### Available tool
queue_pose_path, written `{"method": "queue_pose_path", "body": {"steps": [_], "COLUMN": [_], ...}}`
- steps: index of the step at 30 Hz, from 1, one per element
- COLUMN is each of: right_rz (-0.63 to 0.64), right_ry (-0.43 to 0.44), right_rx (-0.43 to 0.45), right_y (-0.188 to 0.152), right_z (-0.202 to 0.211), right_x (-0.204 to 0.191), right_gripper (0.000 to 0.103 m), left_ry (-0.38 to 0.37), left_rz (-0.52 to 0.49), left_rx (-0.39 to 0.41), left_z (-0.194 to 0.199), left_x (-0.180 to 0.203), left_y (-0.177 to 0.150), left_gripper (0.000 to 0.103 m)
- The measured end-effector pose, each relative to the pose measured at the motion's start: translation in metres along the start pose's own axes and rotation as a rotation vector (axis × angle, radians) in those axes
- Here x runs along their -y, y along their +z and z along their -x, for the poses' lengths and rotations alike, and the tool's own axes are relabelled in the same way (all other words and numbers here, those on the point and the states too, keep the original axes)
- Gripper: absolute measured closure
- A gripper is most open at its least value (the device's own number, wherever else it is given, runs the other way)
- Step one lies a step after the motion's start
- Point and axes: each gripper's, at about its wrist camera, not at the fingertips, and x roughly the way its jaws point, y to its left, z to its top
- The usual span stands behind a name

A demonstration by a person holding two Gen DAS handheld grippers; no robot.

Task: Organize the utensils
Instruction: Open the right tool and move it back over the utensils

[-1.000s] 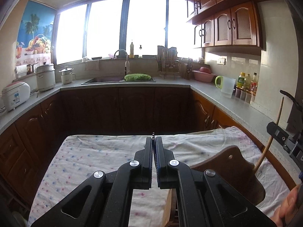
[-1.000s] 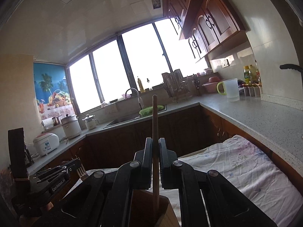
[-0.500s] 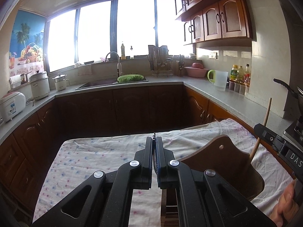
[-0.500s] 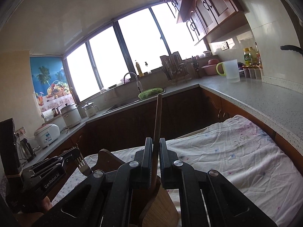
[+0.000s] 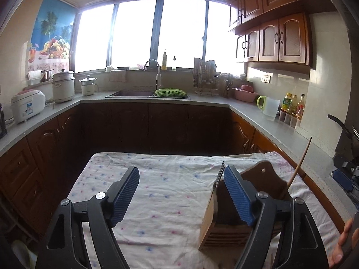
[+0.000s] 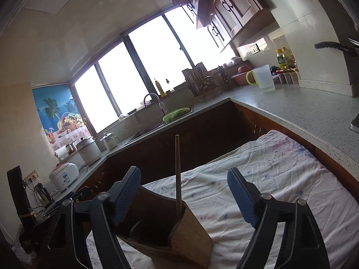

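Wooden holder on the cloth-covered table, fork and wooden stick standing inside. Left gripper and right gripper both just sprung apart, clamping nothing.

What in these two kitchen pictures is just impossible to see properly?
- Wooden holder: its base is cut off by the bottom edge in the right wrist view.
- Fork: the left wrist view shows only the tines; the tool's finger and the holder hide the rest.
- Wooden stick: its lower end is hidden inside the holder.
- Window: glare hides the view outside.
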Motion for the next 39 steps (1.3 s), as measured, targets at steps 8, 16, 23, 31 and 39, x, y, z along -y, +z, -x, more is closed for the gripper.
{"method": "queue_pose_path", "body": {"steps": [8,16,23,31,39], "right_rz": [-0.031,-0.028,-0.015,0.005,0.043], "right_ry": [-0.023,-0.099,-0.141,-0.165,-0.179], "right_rx": [-0.066,-0.18,-0.264,-0.316,-0.331], "right_y": [-0.024,-0.075,-0.114,-0.131,-0.136], "right_z": [0.052,0.087,0.098,0.096,0.093], "right_x": [0.013,0.025,0.033,0.037,0.033], "right_gripper": [0.008,0.008,0.008,0.009,0.012], "left_ry": [-0.008,-0.029,-0.04,-0.055,-0.058], "left_rz": [0.113,0.157,0.181,0.156,0.143], "left_rx": [-0.118,-0.228,-0.3,-0.338,-0.367], "left_z": [0.044,0.073,0.078,0.076,0.069], "left_x": [-0.03,-0.041,-0.046,-0.035,-0.031], "left_y": [-0.044,-0.077,-0.101,-0.114,-0.116], "left_gripper": [0.024,0.024,0.024,0.024,0.024]}}
